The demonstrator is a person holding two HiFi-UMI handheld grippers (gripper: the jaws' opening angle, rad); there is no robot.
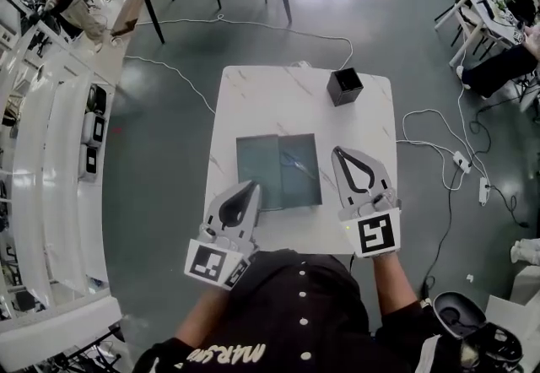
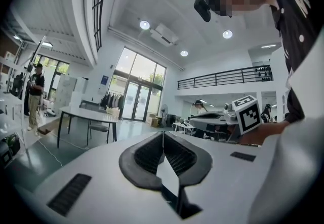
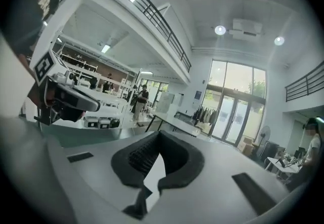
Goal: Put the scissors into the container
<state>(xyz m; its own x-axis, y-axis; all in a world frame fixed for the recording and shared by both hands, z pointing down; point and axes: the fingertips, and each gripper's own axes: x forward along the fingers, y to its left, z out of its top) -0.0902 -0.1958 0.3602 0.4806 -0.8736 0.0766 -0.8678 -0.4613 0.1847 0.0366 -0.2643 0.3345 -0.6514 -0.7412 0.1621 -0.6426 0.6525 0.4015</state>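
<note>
Both tools are pressed together with nothing between: the left gripper (image 1: 252, 185) at 7 o'clock on the table (image 1: 253, 97), the right gripper (image 1: 337, 151) at 5. The container (image 1: 344, 86) stands at 1 o'clock. On the mat (image 1: 257, 169) in the centre, I can make out the scissors (image 1: 295, 164) only as a faint thin shape.

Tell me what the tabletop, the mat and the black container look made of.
Tabletop: white with faint grey veins, smooth; marble or a marble-look laminate. Mat: thin, flat, matte grey-green sheet; probably rubber or plastic. Container: black, square, open-topped, straight-walled; likely plastic, though metal cannot be ruled out.
</note>
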